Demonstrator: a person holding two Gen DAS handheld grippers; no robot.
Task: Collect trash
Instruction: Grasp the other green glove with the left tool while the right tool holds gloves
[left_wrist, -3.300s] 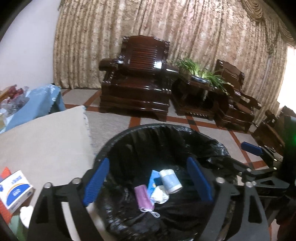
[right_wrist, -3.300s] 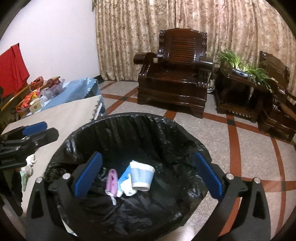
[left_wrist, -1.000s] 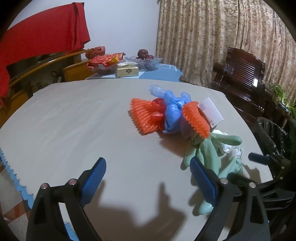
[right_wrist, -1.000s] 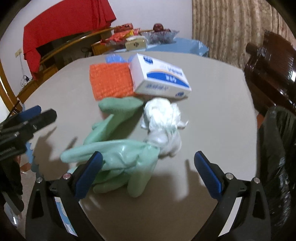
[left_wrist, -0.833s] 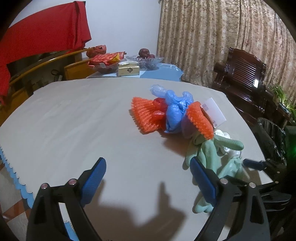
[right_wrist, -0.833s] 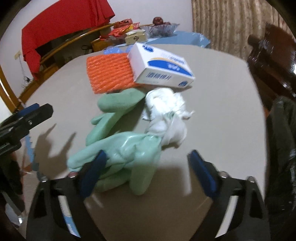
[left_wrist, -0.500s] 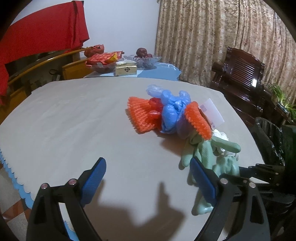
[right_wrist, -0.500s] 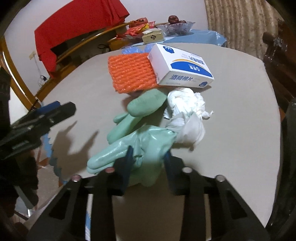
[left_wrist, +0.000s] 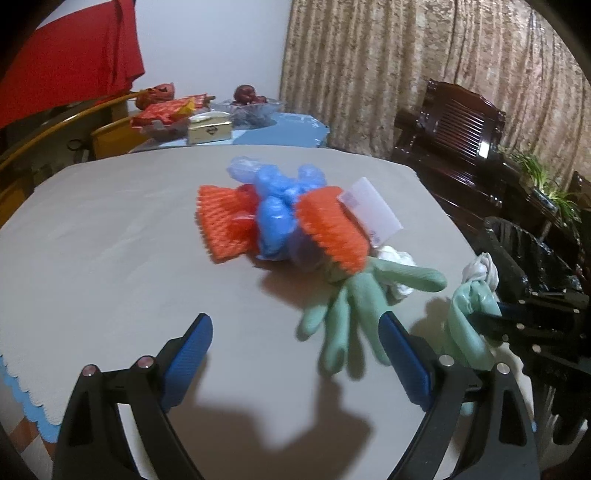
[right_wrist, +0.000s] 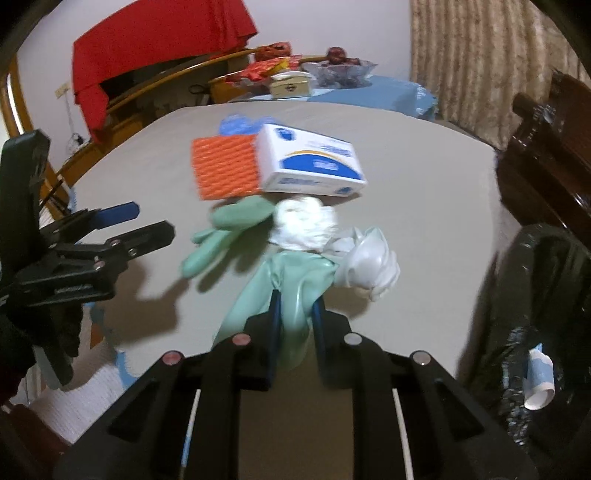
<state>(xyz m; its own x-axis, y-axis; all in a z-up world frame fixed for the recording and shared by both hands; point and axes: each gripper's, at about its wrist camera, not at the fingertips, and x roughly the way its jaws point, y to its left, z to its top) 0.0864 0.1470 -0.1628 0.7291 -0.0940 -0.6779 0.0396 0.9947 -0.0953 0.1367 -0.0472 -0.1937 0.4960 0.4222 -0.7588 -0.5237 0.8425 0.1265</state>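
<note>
Nearest, between the right claw (right_wrist: 295, 314), now pinched and lifted off the counter (right_wrist: 424, 206): one green glove (right_wrist: 291, 280). Beside it, left claw (left_wrist: 295, 354) spread, idle. Beyond, second glove (left_wrist: 354, 302), then trash bin (right_wrist: 535, 295) awaiting.

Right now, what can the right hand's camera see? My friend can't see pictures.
The right gripper is shut on a green rubber glove with a white lining. Behind, on the table, lie another green glove, an orange net and a white box.
</note>
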